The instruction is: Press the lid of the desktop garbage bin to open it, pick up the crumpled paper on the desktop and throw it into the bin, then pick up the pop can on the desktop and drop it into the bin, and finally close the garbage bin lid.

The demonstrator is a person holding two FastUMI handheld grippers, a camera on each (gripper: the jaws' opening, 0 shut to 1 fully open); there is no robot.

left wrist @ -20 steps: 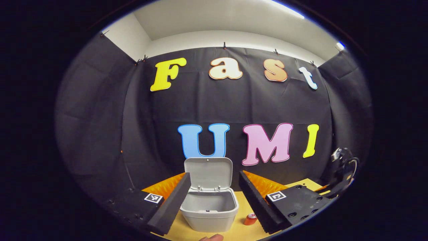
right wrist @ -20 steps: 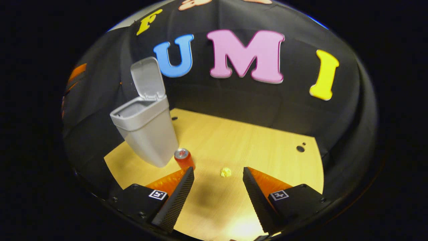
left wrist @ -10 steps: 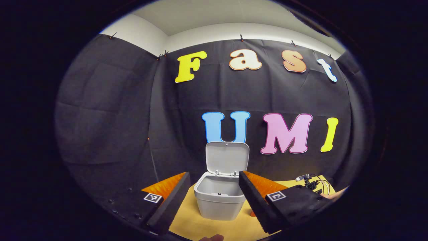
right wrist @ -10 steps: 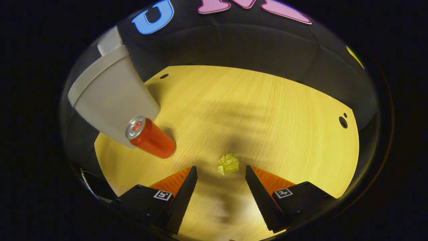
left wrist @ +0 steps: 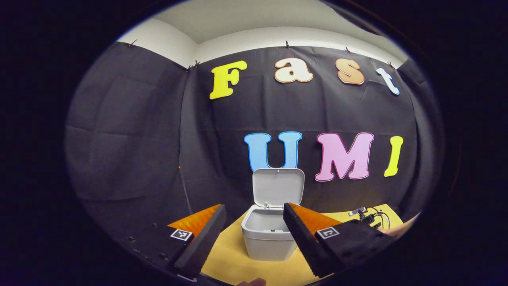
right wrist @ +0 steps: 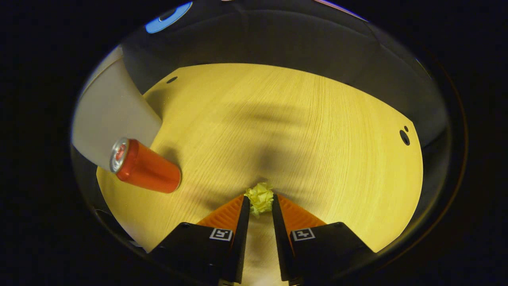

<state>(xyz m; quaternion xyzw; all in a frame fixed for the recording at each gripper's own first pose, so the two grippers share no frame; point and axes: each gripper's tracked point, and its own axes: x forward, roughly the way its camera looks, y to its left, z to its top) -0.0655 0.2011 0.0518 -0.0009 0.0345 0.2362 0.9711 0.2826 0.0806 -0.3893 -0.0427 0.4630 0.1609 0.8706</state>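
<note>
Fingers of the right gripper pinch the crumpled paper on the desktop for lifting; we note the left gripper spread, idle before the open-lidded bin.

No words or numbers can be read on the garbage bin, the pop can or the crumpled paper.

The only signs are small white squares with black block patterns. They are codes, not words.

In the left gripper view, the left gripper has two of them. One square sits down and to the left of the garbage bin. The other square sits down and to the right of it.

In the right gripper view, the right gripper has two as well. Both are down and to the right of the garbage bin.

The red mark on top of the pop can is too blurry to read.
</note>
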